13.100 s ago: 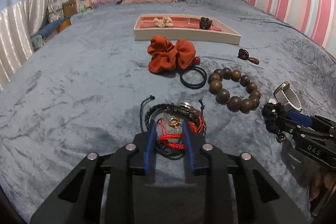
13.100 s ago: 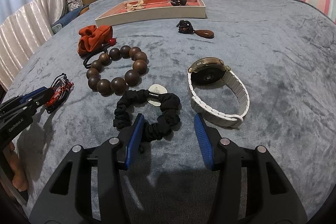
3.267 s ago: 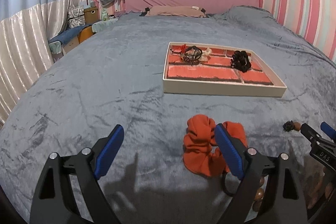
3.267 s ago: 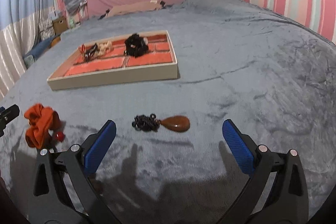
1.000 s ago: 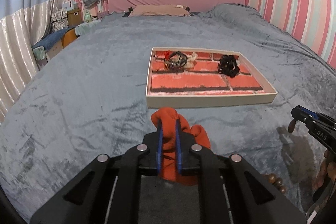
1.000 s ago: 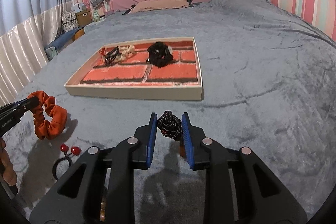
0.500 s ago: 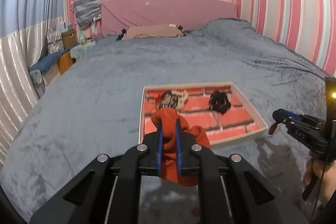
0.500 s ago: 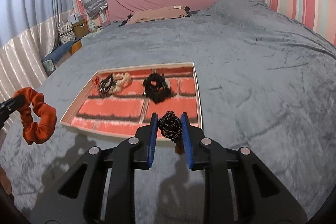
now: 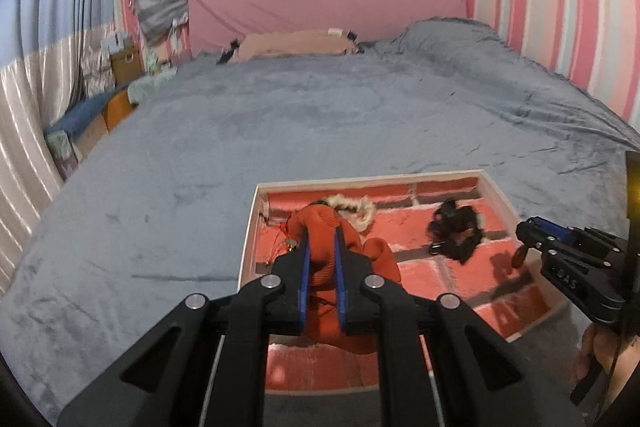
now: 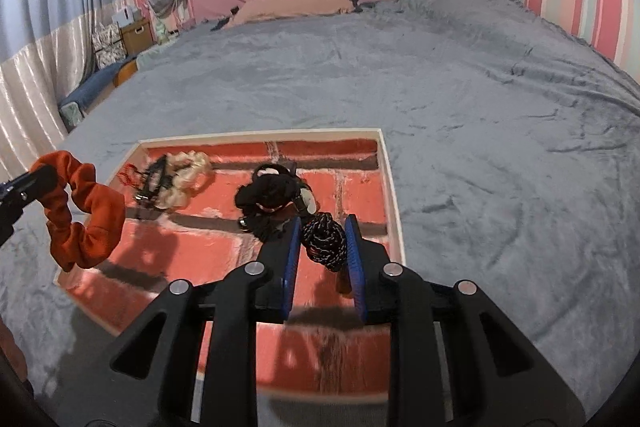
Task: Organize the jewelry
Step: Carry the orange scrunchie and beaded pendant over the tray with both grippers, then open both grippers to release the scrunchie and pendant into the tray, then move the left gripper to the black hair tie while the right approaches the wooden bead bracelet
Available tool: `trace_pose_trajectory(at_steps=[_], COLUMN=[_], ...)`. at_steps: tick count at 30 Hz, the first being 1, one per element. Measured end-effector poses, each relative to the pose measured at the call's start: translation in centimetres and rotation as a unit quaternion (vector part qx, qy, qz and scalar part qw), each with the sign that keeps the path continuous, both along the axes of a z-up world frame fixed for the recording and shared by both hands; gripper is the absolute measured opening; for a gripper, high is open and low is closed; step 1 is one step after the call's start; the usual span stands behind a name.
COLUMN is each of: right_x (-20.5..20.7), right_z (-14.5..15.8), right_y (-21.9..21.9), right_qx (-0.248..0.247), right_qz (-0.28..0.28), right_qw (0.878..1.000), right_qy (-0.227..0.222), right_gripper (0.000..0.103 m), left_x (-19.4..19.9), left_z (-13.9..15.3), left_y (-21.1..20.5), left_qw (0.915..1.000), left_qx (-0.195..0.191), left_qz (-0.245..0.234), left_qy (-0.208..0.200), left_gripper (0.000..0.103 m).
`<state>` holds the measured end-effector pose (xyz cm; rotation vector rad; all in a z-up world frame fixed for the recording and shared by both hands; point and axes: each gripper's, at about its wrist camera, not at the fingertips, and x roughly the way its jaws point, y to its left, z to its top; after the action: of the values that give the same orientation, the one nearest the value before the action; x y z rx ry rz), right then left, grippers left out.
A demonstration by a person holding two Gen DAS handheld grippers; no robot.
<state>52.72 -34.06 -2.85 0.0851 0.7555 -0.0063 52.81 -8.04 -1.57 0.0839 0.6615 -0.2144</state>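
Left claw (image 9: 320,247) pinches the orange scrunchie (image 10: 86,215) above the tray (image 10: 394,195) on the bed (image 10: 480,107); right claw (image 10: 323,239) pinches a black beaded cord (image 10: 324,241) over the tray's right side.

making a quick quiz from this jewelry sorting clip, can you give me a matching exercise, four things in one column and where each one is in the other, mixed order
Things:
1. orange scrunchie
2. black braided cord
3. cream scrunchie
4. tray

Places:
A. lying in the tray's far left part
B. on the grey blanket
C. clamped in the left gripper
D. clamped in the right gripper

Pairs: 1-C, 2-D, 3-A, 4-B
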Motion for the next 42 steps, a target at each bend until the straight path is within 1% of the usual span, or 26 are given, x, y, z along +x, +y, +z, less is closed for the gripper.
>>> trace_pose_trajectory(at_steps=[2, 4, 7, 11, 15, 16, 19, 20, 21, 22, 23, 24, 25, 26, 28, 30, 33, 35, 39, 42], right_x=[1.0, 1.6, 2.4, 3.0, 3.2, 3.1, 3.2, 3.1, 3.1, 2.9, 2.6, 2.0, 1.6, 1.0, -0.6, -2.4, -4.8, -6.4, -10.3, -13.9], right_z=[-0.9, -1.3, -1.7, -3.1, -4.4, -4.5, -4.5, -4.5, -4.5, -4.3, -4.1, -3.6, -3.2, -2.8, -2.0, -1.5, -1.1, -1.1, -1.0, -0.3], right_y=[0.0, 0.2, 0.8, 0.9, 0.8, 0.7, 0.7, 0.7, 0.8, 0.8, 0.7, 0.5, 0.3, 0.2, -0.1, -0.3, -0.5, -0.4, 0.6, 1.3], right_qx=[0.003, 0.007, -0.012, -0.01, -0.011, -0.01, -0.012, -0.014, -0.017, -0.015, -0.011, -0.003, 0.003, 0.01, 0.021, 0.026, 0.039, 0.044, 0.036, 0.01], right_qz=[-0.003, -0.004, 0.001, -0.002, -0.009, -0.011, -0.01, -0.008, -0.006, -0.004, -0.003, -0.005, -0.007, -0.01, -0.018, -0.028, -0.041, -0.044, -0.029, -0.023], right_qw=[1.0, 1.0, 1.0, 0.999, 0.999, 0.999, 0.999, 0.999, 0.999, 0.999, 0.999, 1.0, 1.0, 1.0, 0.999, 0.998, 0.995, 0.994, 0.994, 0.992], right_qy=[0.005, 0.006, 0.011, 0.031, 0.046, 0.047, 0.05, 0.05, 0.05, 0.045, 0.04, 0.03, 0.02, 0.008, -0.021, -0.047, -0.076, -0.088, -0.104, -0.122], right_gripper=[0.023, 0.023, 0.023, 0.023, 0.023, 0.023, 0.024, 0.03, 0.035, 0.046, 0.057, 0.061, 0.069, 0.077, 0.085, 0.087, 0.089, 0.089, 0.09, 0.092], left_x=[1.1, 1.9, 3.2, 4.2, 4.7, 4.8, 4.9, 4.9, 4.9, 4.6, 4.4, 3.8, 3.3, 2.9, 1.9, 0.6, -2.3, -4.3, -8.2, -11.1], left_z=[-1.5, -2.9, -4.5, -5.7, -6.7, -6.9, -7.1, -7.2, -7.2, -7.1, -6.9, -6.7, -6.4, -6.1, -5.6, -5.0, -4.1, -3.8, -3.5, -3.3], left_y=[0.2, 0.4, 0.9, 2.1, 2.8, 2.9, 3.4, 3.5, 3.5, 3.5, 3.5, 3.5, 3.5, 3.5, 3.6, 4.0, 4.2, 4.4, 4.7, 5.4], left_qw=[0.9999, 0.9997, 0.999, 0.9981, 0.9969, 0.9966, 0.9962, 0.9962, 0.9963, 0.9964, 0.9966, 0.997, 0.9973, 0.9976, 0.9984, 0.9988, 0.9989, 0.9991, 0.9993, 0.9991], left_qx=[-0.003, 0.005, 0.014, 0.012, 0.026, 0.028, 0.029, 0.026, 0.025, 0.026, 0.027, 0.028, 0.027, 0.026, 0.012, -0.005, -0.008, -0.006, -0.009, -0.011], left_qz=[0.007, 0.015, 0.029, 0.045, 0.055, 0.057, 0.063, 0.062, 0.061, 0.061, 0.06, 0.061, 0.061, 0.059, 0.051, 0.047, 0.046, 0.042, 0.035, 0.04], left_qy=[0.013, 0.019, 0.031, 0.042, 0.05, 0.052, 0.053, 0.055, 0.056, 0.053, 0.049, 0.039, 0.032, 0.026, 0.021, 0.015, -0.004, -0.01, -0.009, -0.006], left_gripper=[0.011, 0.011, 0.011, 0.011, 0.012, 0.014, 0.015, 0.015, 0.018, 0.029, 0.036, 0.05, 0.058, 0.059, 0.062, 0.065, 0.07, 0.071, 0.071, 0.072])
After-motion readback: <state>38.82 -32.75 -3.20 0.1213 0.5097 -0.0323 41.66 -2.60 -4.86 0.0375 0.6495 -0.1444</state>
